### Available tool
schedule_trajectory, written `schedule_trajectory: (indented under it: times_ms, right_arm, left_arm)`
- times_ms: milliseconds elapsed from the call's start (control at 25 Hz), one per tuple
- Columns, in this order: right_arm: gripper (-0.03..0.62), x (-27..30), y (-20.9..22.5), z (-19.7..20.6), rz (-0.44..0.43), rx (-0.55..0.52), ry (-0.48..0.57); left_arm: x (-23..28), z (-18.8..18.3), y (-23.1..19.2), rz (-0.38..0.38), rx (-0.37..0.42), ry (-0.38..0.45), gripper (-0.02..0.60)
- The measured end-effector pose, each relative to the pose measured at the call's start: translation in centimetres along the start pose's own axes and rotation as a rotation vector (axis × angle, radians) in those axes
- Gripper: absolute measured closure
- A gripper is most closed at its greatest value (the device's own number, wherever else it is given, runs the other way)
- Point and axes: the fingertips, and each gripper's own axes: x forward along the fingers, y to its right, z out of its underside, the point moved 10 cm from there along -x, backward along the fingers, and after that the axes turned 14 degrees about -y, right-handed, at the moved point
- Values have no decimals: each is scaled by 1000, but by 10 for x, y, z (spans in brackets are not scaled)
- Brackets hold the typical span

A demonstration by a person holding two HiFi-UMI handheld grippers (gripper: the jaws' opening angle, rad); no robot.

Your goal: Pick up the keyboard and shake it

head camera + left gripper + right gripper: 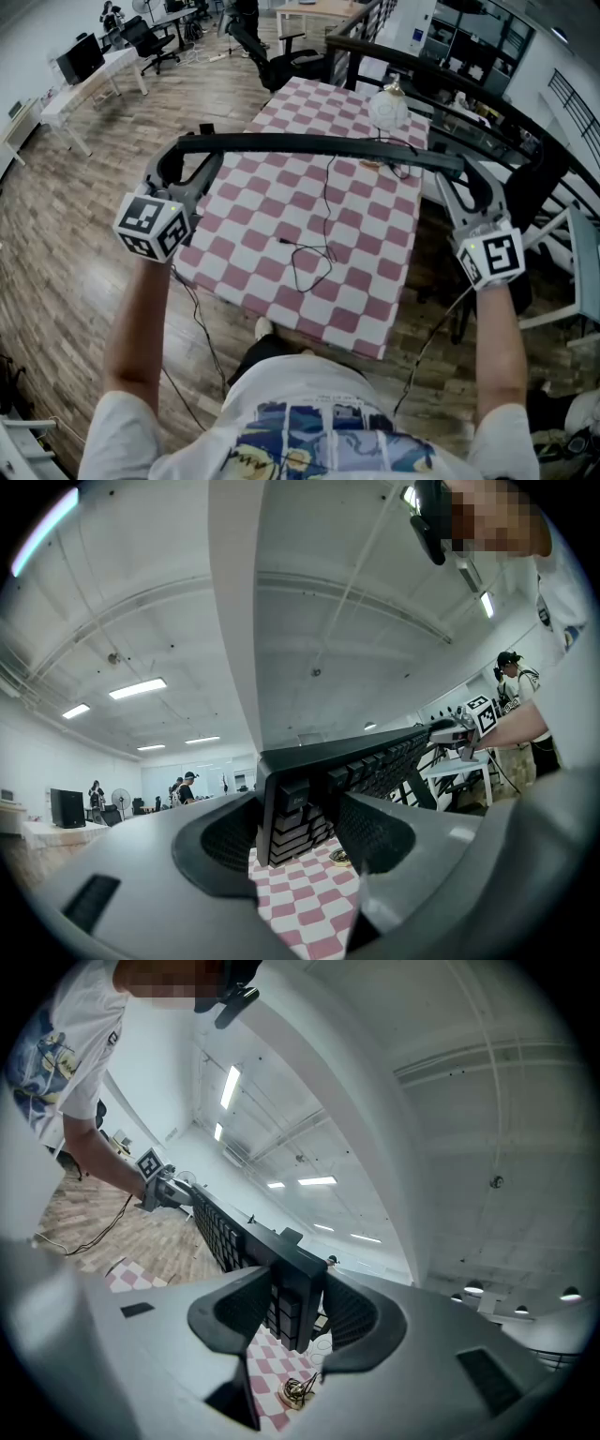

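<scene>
We hold the black keyboard [319,145] edge-on in the air above the pink-checkered table [375,281]. Our left gripper [187,161] pinches one end of it, and our right gripper [472,178] pinches the other.

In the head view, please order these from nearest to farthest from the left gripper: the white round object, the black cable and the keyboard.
1. keyboard: its left end is clamped in the left gripper.
2. black cable: middle of the checkered cloth.
3. white round object: far end of the cloth.
</scene>
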Motion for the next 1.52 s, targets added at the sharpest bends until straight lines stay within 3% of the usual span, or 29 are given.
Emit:
schedule_trajectory:
  times_ms: [1520]
  right_arm:
    - [427, -7, 0, -6, 14, -26, 2]
  left_arm:
    - [-1, -2, 1, 8, -1, 11, 345]
